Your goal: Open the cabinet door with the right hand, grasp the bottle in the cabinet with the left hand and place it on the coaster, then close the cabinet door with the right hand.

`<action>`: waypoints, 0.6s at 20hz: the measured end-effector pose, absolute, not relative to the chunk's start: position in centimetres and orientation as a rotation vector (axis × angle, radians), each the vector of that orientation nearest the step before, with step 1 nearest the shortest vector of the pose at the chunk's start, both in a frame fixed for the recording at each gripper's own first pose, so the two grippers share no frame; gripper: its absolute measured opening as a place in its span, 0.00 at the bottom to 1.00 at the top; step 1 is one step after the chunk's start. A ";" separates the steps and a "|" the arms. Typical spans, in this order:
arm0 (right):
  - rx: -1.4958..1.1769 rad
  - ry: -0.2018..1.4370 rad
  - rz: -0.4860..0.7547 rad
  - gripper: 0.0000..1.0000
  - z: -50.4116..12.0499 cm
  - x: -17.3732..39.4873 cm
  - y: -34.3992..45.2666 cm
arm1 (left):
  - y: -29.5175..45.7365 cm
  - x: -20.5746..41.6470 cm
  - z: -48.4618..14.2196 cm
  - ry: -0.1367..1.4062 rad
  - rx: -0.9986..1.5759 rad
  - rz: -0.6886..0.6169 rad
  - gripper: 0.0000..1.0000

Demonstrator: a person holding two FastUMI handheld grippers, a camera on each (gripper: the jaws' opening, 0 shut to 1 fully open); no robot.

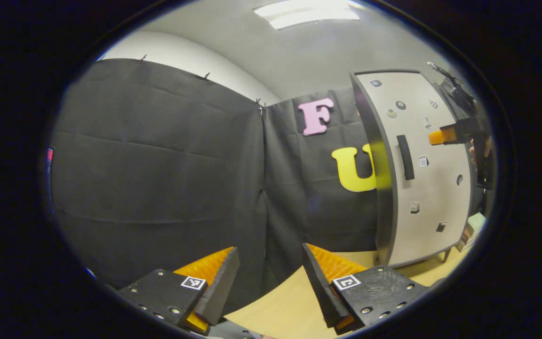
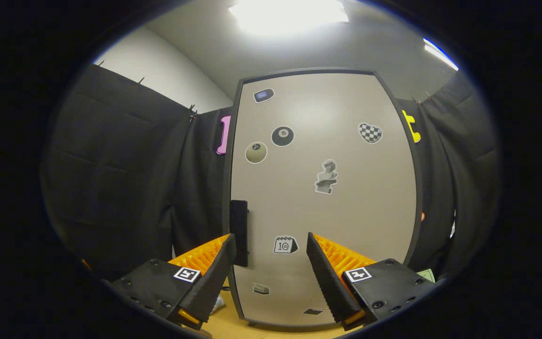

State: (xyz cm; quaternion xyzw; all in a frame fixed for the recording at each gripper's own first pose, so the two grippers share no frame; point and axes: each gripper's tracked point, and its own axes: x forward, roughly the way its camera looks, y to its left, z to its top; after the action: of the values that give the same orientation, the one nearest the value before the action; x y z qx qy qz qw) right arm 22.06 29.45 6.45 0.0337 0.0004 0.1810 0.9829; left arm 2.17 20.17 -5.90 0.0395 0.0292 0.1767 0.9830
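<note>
In the right gripper view the beige cabinet door (image 2: 346, 202), dotted with stickers, stands upright straight ahead and looks closed. Its dark vertical handle (image 2: 239, 233) runs along the door's left edge, just behind my left finger. My right gripper (image 2: 270, 237) is open in front of the door's lower part, with nothing between its fingers. In the left gripper view the cabinet (image 1: 433, 188) stands at the right, its handle (image 1: 406, 157) facing me. My right gripper (image 1: 438, 137) hovers before the door there, held by a hand. My left gripper (image 1: 269, 249) is open over the table.
A light wooden table (image 1: 290, 306) lies under my left gripper and runs up to the cabinet's feet. Black cloth walls close off the back and left. A small pale box (image 1: 472, 228) sits at the cabinet's lower right.
</note>
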 end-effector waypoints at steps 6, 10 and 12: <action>0.041 0.013 0.347 0.95 6.1 24.7 33.2 | 22.8 2.6 -7.5 0.074 0.083 0.370 0.80; 0.060 0.070 0.371 0.97 4.8 26.2 35.9 | 24.0 3.5 -8.8 0.090 0.074 0.355 0.82; 0.064 0.089 0.358 0.91 4.3 26.9 36.7 | 24.4 4.4 -9.2 0.094 0.072 0.343 0.80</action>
State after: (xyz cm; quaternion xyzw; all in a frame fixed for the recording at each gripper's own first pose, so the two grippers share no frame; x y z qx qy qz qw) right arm 26.91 36.74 4.28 0.0319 0.0442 0.1778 0.9826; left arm 4.37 24.37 -9.20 0.0356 0.0465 0.1703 0.9836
